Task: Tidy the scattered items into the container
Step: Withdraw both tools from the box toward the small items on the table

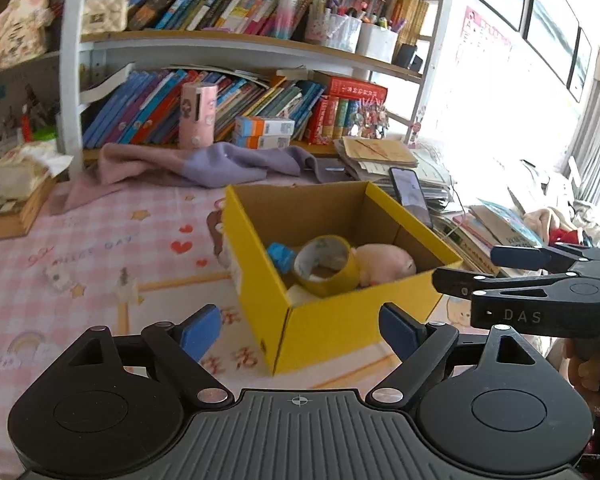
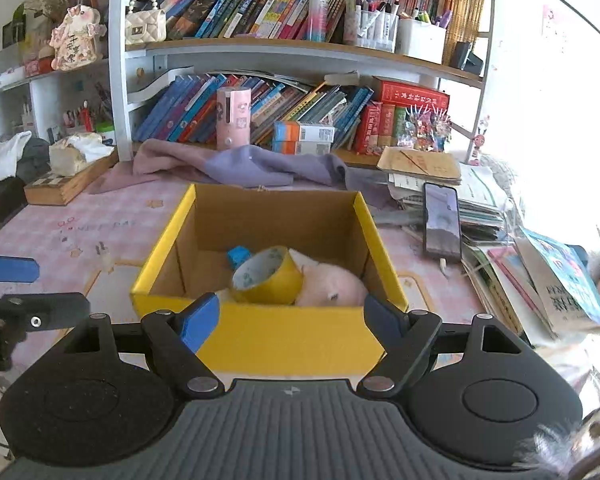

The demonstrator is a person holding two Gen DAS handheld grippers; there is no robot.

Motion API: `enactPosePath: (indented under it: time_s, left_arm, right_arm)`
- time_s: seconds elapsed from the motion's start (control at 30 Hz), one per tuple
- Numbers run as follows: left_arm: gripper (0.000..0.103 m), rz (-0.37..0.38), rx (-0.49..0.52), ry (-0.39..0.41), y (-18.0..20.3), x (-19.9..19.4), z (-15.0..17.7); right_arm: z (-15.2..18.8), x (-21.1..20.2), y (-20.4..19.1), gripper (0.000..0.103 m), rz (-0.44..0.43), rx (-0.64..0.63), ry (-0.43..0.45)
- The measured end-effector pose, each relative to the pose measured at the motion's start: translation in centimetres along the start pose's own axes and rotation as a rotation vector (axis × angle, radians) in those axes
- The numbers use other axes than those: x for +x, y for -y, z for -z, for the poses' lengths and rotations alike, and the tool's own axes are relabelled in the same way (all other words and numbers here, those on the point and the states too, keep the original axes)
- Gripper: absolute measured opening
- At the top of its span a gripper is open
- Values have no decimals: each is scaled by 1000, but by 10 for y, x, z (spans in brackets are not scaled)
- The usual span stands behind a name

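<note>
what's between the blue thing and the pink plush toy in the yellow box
The roll of yellow tape lies tilted between the blue thing and the pink plush toy inside the yellow box; both wrist views show it.

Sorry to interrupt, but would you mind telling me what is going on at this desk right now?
A person with a handheld gripper in each hand is tidying small items into a yellow cardboard box on the pink checked tablecloth. A roll of yellow tape, a pink plush toy and a small blue item already lie inside. The left gripper and right gripper are both open and empty, near the box's front.
</note>
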State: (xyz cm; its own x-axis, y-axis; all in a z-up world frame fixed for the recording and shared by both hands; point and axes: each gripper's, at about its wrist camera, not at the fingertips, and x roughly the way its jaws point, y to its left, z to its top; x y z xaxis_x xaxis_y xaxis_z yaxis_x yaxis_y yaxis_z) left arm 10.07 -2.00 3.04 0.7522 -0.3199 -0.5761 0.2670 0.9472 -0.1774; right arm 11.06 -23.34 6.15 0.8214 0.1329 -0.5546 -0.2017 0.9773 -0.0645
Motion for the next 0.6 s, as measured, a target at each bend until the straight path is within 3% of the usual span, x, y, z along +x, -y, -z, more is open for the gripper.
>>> enactPosePath:
  time_s: [0.6]
  left_arm:
    - [88, -66, 33, -23, -39, -80, 57]
  right_arm:
    - [57, -62, -76, 78, 14, 34, -40]
